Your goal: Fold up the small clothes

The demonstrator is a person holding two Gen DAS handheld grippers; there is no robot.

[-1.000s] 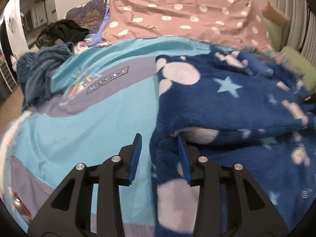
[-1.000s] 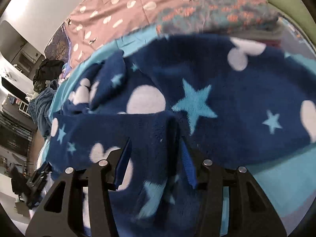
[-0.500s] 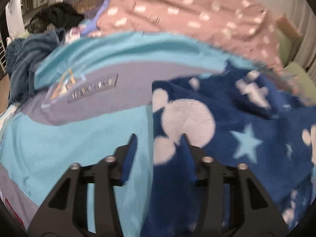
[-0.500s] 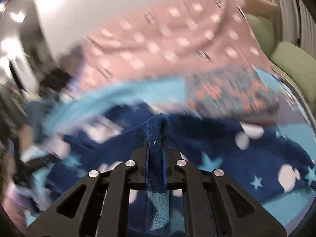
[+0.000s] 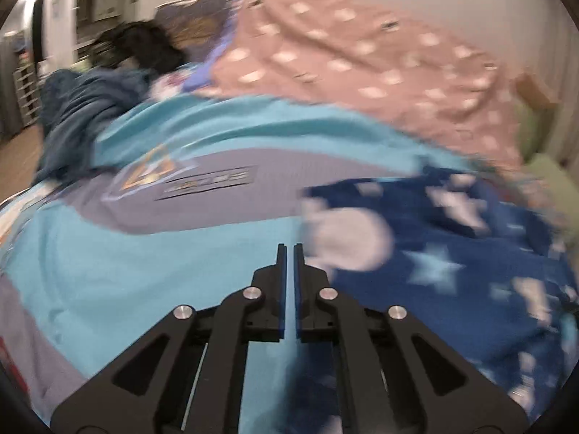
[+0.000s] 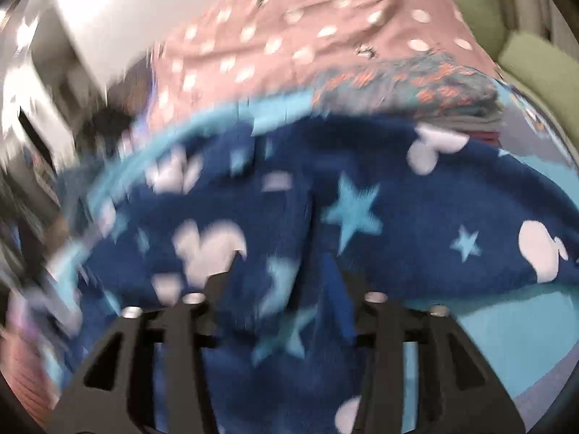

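Right, both views are motion-blurred, so I'm reading coarse only. My left gripper point(image 5: 289, 253) has its jaws together, just finished closing, with only a thin slit between the blue pads and nothing I can see caught in it. It sits over bare turquoise bedspread point(image 5: 144, 275), right beside the left edge of the navy fleece garment point(image 5: 452, 253), the one with white mouse heads and pale stars. That edge runs roughly straight up from the fingertips; I can't tell whether a pad touches it.

My right gripper point(image 6: 286, 271) has its jaws apart, just been opening. Fleece fills the gap between the fingers, with a raised fold or seam running up the middle, but the pads don't look pressed on it.

Open room: wide clear bedspread to the left of the garment in the left wrist view, running out to the grey band with the printed label point(image 5: 213, 184). A strip of turquoise also shows off the garment's lower right edge in the right wrist view.

Crowded side is the far edge: pink polka-dot duvet point(image 6: 307, 36) butts against the bedspread, and a folded stack of clothes point(image 6: 416, 86) sits just beyond the fleece at the far right. Dark clothing pile point(image 5: 83, 108) at the far left corner.
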